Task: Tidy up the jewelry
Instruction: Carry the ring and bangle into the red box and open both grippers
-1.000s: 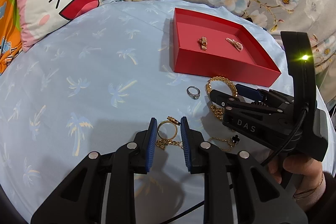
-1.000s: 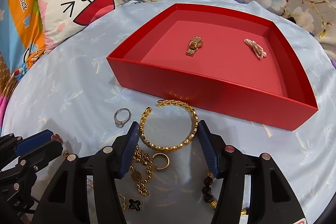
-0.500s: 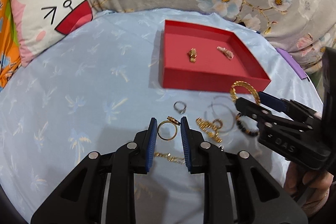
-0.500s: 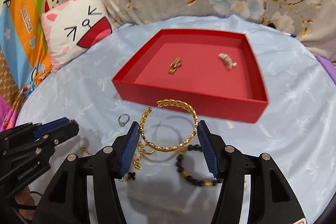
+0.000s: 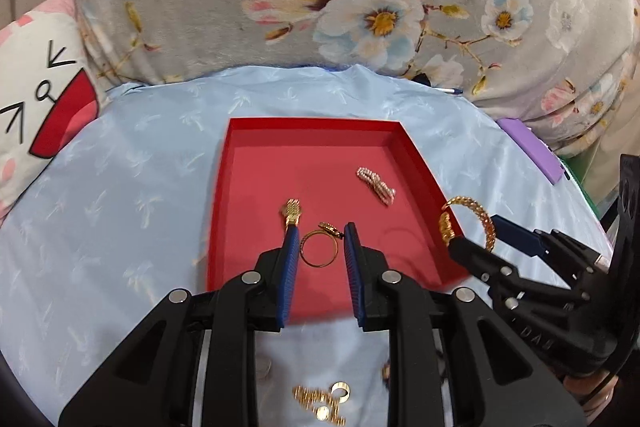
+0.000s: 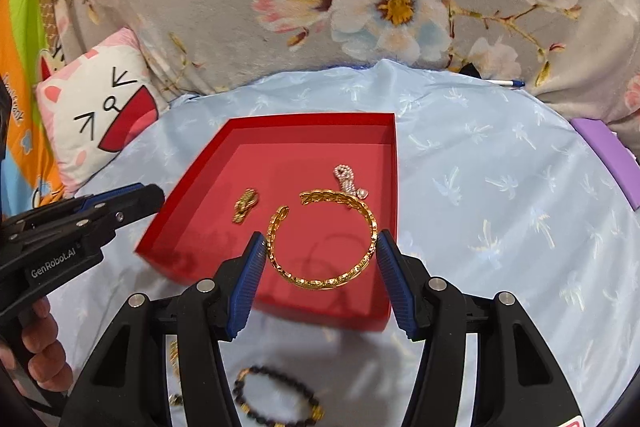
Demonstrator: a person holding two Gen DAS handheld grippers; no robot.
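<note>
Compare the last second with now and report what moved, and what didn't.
Both grippers lifted off the blue cloth and now hang over the red tray. The left gripper still carries the gold ring, the right gripper the gold bangle. The two pieces inside the tray stayed put.

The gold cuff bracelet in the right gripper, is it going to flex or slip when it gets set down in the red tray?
The gold cuff bracelet probably holds its shape: it spans the right gripper as an open hoop without sagging. Its gap suggests it could spring inward if squeezed harder. Held only at two edge points, the polished metal may pivot or slip; released over the red tray, it would likely land flat.
</note>
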